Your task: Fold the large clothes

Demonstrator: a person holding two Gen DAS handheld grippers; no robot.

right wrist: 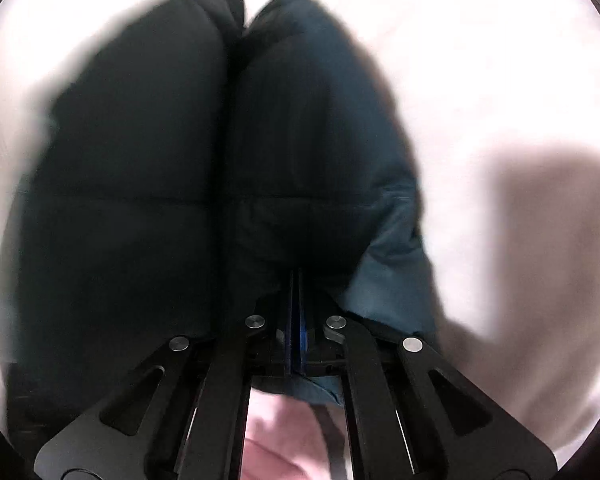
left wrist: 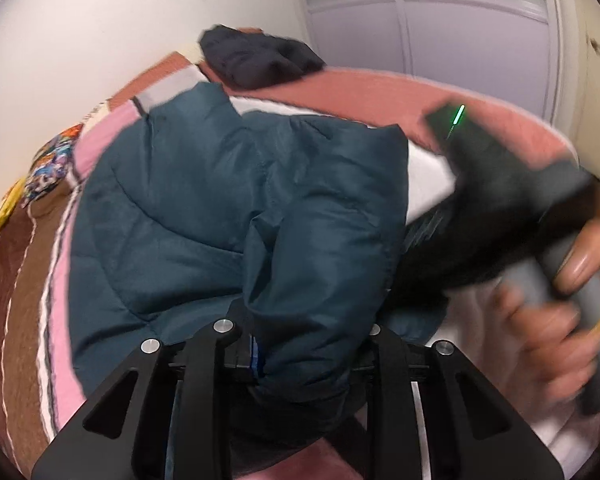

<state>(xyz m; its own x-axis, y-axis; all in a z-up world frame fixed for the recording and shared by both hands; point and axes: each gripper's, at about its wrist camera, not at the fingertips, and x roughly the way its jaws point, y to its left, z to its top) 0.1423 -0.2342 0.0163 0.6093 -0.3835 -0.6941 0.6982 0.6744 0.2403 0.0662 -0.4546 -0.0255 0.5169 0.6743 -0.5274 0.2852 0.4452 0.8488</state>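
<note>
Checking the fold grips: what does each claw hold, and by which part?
Both hold the teal puffer jacket: left claw grips a bunched padded fold, right claw pinches its edge; exact parts unclear.

The teal jacket is quilted cloth with a slight sheen. The blanket looks soft and fuzzy. Both grippers are matt black plastic.

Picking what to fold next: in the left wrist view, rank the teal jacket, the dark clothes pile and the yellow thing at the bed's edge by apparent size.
1. Teal jacket, by far the largest, though nearest the camera.
2. Dark clothes pile, farther back, so likely bigger than it looks.
3. Yellow thing, partly cut off at the edge.
</note>
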